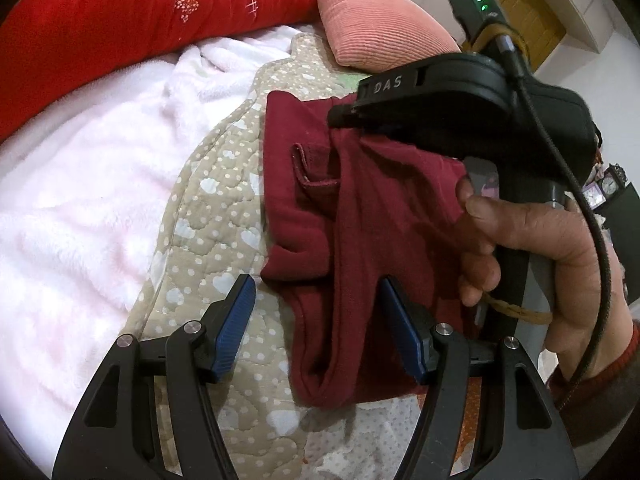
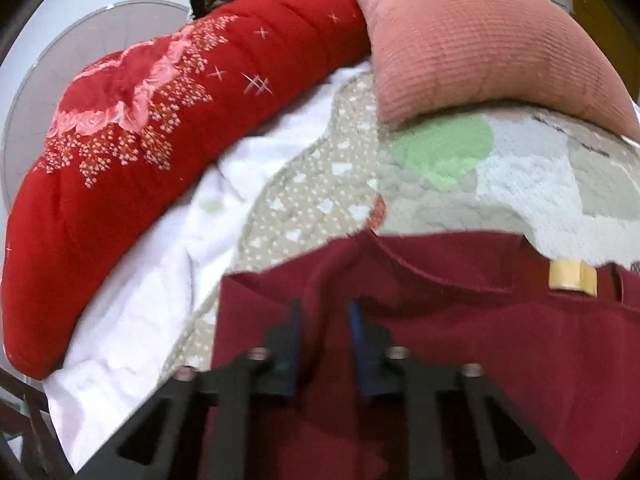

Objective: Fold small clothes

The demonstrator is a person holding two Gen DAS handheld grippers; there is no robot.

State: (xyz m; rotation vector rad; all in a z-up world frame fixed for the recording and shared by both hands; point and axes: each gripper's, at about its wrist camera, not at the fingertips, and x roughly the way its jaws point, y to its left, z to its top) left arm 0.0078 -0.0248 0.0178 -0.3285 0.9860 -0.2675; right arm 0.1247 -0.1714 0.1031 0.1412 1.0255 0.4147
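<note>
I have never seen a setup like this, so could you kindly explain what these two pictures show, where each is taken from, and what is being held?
There is no robot: a person's hand holds a handheld two-finger gripper in each hand, and each carries a wide-angle camera looking along its fingers. One picture comes from the left gripper, whose jaws stand open with nothing pinched. It also shows the right gripper from outside, pinching a dark red garment. The other picture, blurred, looks along the right gripper's fingers over that same cloth. Everything lies on a dotted quilt, with a red quilt, a pink pillow and a white blanket.
</note>
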